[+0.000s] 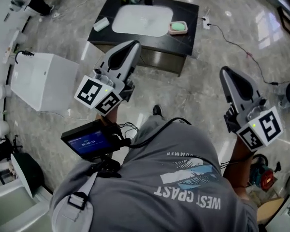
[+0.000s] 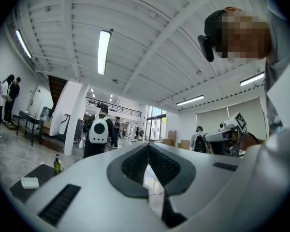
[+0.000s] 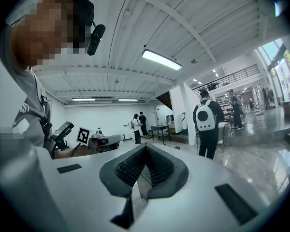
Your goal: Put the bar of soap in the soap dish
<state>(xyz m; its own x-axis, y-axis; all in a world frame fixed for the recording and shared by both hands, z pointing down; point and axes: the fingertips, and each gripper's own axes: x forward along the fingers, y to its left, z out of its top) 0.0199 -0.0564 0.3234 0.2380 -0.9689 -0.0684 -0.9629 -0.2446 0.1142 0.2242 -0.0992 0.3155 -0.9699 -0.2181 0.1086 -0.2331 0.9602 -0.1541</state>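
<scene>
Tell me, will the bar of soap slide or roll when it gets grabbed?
The bar of soap looks like a flat, rounded block lying on the dark counter, so it probably won't roll. Its smooth pale surface may be slippery in a pinch. It looks solid, so likely stiff.

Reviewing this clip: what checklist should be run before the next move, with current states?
1. Pale rectangular bar of soap visible on the dark counter: ok.
2. Pink soap dish free: cannot tell, inside looks green.
3. Left gripper empty: ok.
4. Right gripper empty: ok.
5. Jaws open for grasping: not ok, both shut.
6. Grippers at counter: not ok, both short of it.
</scene>
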